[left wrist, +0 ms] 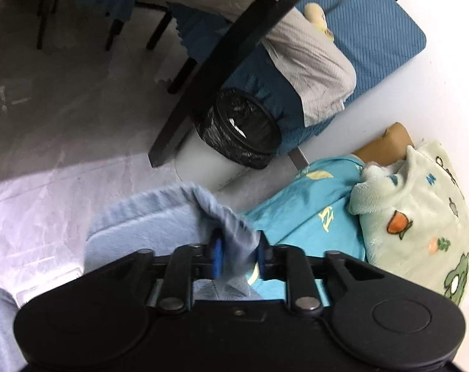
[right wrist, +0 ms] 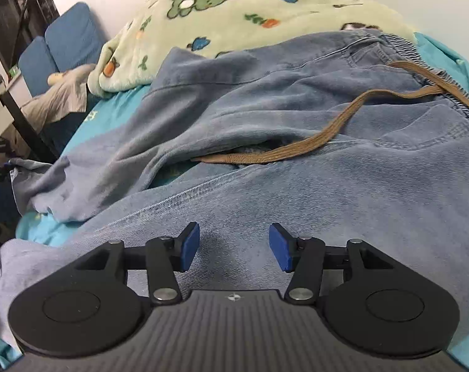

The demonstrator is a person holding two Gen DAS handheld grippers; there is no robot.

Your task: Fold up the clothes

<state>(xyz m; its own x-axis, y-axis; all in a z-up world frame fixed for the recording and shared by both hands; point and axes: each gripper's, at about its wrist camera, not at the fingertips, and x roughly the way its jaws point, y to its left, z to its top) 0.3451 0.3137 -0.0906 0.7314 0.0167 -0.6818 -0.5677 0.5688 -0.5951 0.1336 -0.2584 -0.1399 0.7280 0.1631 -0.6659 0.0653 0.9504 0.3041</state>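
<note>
Right gripper point(right wrist: 234, 248), nearest in its own view, hovers with jaws spread and nothing between the blue pads point(right wrist: 191, 245), just above the broad leg of the jeans point(right wrist: 296, 161), which lie rumpled across the teal sheet point(right wrist: 110, 114) of the bed. The far leg is bunched into ridges, and a brown drawstring point(right wrist: 327, 130) trails loose from the waistband at the far right, one end tucked into a fold between the legs. Left gripper point(left wrist: 237, 254) has a hem of the jeans point(left wrist: 160, 217) draped between its pads near the bed's edge; the jaws stand partly apart, and blur hides whether the pads press the cloth, so the hold cannot be confirmed. Beyond lie a green blanket point(right wrist: 234, 9) toward the far side of the bed, and, off the edge, a lined bin point(left wrist: 240, 127) on the floor beside a black table leg point(left wrist: 216, 68). Risks, as judged: the hem may slip from the loosened left jaws and slide off the edge toward the floor; a fold made now would likely trap the bunched leg and drawstring inside, giving an uneven result; the right gripper, closing here, may pinch the sheet along with the denim and drag both.
</note>
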